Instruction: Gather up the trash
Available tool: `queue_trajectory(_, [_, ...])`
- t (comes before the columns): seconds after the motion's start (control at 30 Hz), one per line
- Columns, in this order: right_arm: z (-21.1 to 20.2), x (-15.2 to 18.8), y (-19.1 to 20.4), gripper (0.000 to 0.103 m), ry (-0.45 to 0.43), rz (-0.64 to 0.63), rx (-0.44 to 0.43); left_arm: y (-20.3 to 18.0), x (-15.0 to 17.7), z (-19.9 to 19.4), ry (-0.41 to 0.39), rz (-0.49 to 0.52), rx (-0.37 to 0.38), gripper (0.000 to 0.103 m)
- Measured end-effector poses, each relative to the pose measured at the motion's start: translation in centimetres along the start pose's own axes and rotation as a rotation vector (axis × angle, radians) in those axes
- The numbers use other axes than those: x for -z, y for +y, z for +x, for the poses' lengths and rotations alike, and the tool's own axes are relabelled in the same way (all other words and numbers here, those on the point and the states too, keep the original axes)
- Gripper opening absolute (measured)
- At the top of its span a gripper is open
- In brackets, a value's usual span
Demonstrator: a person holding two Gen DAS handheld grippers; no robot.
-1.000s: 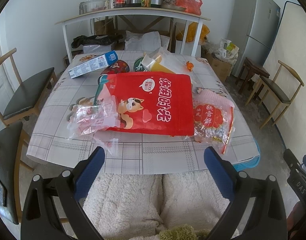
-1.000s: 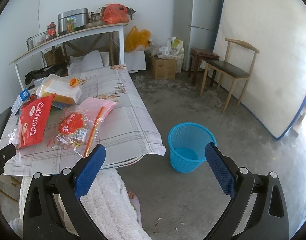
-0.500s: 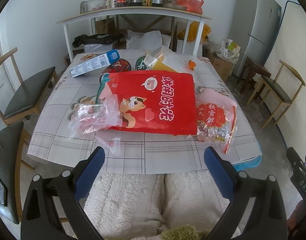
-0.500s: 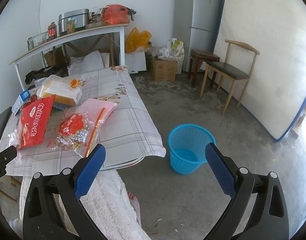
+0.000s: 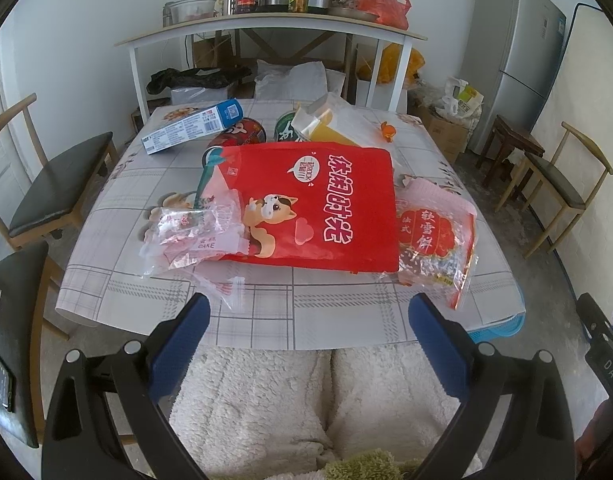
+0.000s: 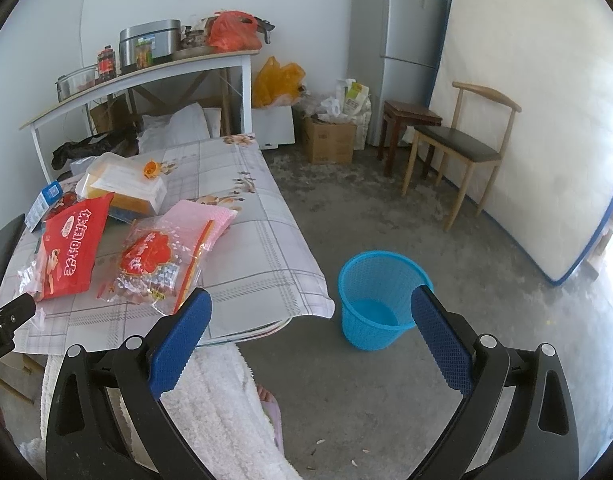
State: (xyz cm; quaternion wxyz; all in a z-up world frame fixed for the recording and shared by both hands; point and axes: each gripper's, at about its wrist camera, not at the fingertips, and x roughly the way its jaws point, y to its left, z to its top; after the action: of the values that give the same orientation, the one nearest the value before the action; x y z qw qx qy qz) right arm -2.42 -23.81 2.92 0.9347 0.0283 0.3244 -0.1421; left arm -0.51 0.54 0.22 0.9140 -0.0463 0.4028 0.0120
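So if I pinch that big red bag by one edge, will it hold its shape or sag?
The big red bag lies flat and thin, so it probably sags and weighs little. Its glossy film may slip between the pads. It overlaps the clear wrappers, so lifting may drag them.

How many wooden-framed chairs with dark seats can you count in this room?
3. Two wooden-framed dark-seated chairs stand left of the checked table: near chair, far chair. The third chair stands apart on the right. Others may be hidden.
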Motion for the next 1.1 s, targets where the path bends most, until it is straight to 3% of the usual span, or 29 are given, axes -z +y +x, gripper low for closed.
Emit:
queue_trajectory(0.6, [0.4,-0.6,0.8,0.095,0.003,-0.018,-0.014,0.5,0.3,0.7,0.012,0.005,-0.011,0.097])
queue_trajectory(1.1, [1.0,-1.5,3.3,0.095,-0.017,-0.073,-0.056,1.7,0.3,1.9,0.03,0.02,0.035,0.097])
